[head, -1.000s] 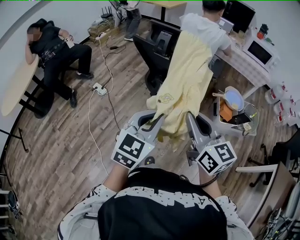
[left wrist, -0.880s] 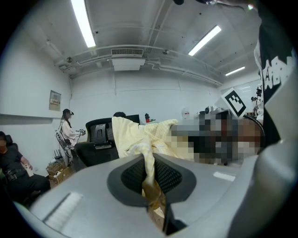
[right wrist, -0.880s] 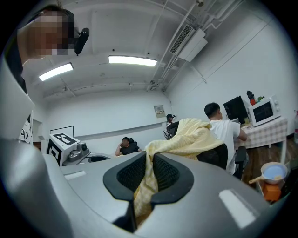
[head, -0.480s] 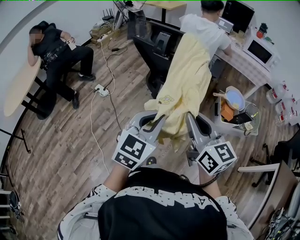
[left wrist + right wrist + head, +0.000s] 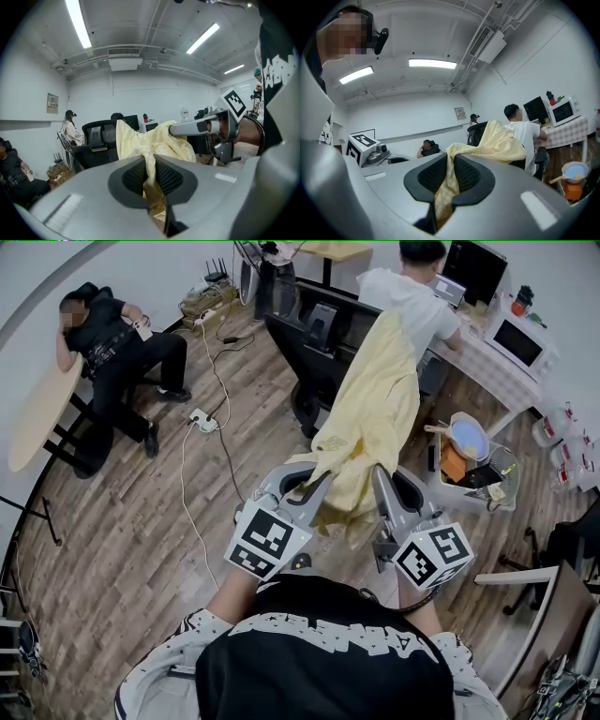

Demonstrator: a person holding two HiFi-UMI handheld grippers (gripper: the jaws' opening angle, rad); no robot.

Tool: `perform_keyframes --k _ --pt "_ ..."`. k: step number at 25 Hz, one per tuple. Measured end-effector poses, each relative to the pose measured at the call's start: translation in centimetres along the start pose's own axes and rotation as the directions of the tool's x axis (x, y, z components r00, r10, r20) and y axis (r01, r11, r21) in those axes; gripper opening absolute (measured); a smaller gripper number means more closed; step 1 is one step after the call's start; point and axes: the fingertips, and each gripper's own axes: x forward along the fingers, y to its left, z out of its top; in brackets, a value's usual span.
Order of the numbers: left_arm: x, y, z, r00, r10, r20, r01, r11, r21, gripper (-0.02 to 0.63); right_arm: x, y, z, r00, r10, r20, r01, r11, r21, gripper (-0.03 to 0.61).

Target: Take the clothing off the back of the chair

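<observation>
A pale yellow garment [image 5: 370,418] stretches from the top of a black office chair [image 5: 317,343] down to both grippers. My left gripper [image 5: 322,480] is shut on its lower left edge, the cloth pinched between the pads [image 5: 149,174]. My right gripper [image 5: 375,476] is shut on the lower right edge, fabric [image 5: 447,180] squeezed in its jaws. The upper end of the garment [image 5: 501,140] still lies over the chair back [image 5: 96,136]. Both grippers sit side by side in front of the person holding them.
A seated person in a white shirt [image 5: 412,301] works at a desk right behind the chair. A low stand with a blue bowl [image 5: 467,437] is at the right, a microwave [image 5: 518,341] beyond. Another person [image 5: 112,343] sits far left; cables and a power strip [image 5: 200,418] lie on the wood floor.
The garment has been drawn off the chair: less of it covers the chair back, its hanging hem has lifted, and more black chair shows. Both grippers have hardly moved.
</observation>
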Motion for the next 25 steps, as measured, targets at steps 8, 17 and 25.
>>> perform_keyframes --k 8,17,25 --pt "0.3 -0.3 0.2 1.000 -0.010 -0.012 0.010 1.000 0.007 0.025 -0.2 -0.3 0.2 1.000 -0.003 -0.005 0.003 1.000 0.000 0.052" --pt "0.6 -0.6 0.2 0.999 -0.028 -0.017 0.028 0.999 0.020 0.025 -0.4 -0.4 0.2 1.000 -0.010 -0.011 0.010 1.000 -0.002 0.053" --pt "0.3 -1.8 0.4 0.999 -0.052 -0.016 0.053 0.998 0.026 0.025 -1.6 -0.1 0.0 0.999 -0.028 -0.017 0.028 1.000 -0.002 0.054"
